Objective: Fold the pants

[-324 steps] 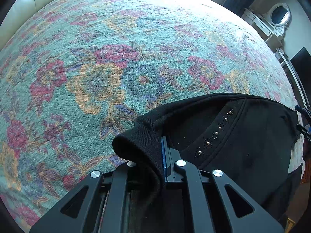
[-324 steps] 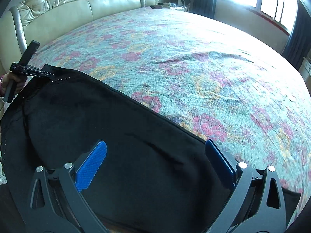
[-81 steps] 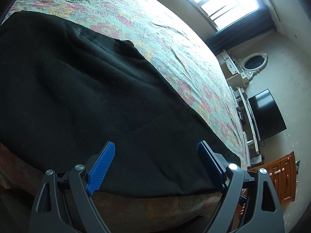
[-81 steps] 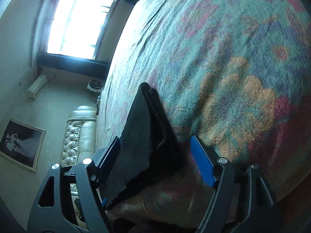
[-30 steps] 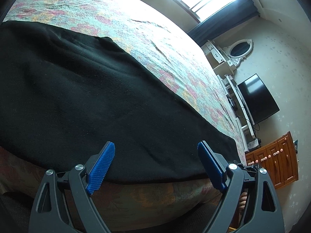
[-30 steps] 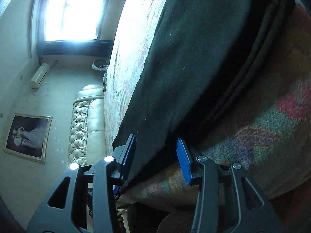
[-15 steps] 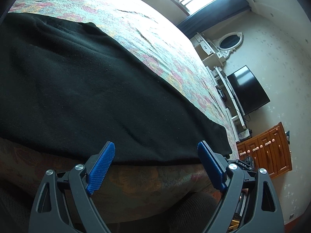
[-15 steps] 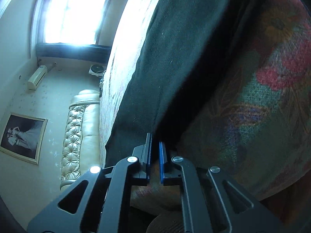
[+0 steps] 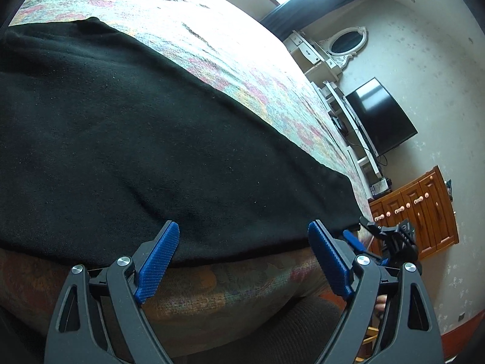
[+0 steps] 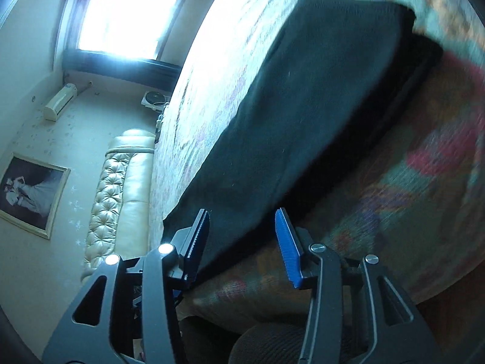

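Our left gripper (image 9: 242,254) has its fingers spread wide with nothing pinched; the black pants (image 9: 151,139) lie flat on the floral bedspread (image 9: 242,285), their near edge just beyond the blue pads (image 9: 157,257); our right gripper (image 10: 242,242) is opening, its fingers parted, the pants' folded edge (image 10: 303,121) lying between and ahead of them, unpinched; beyond its left finger stands a tufted headboard (image 10: 112,194).
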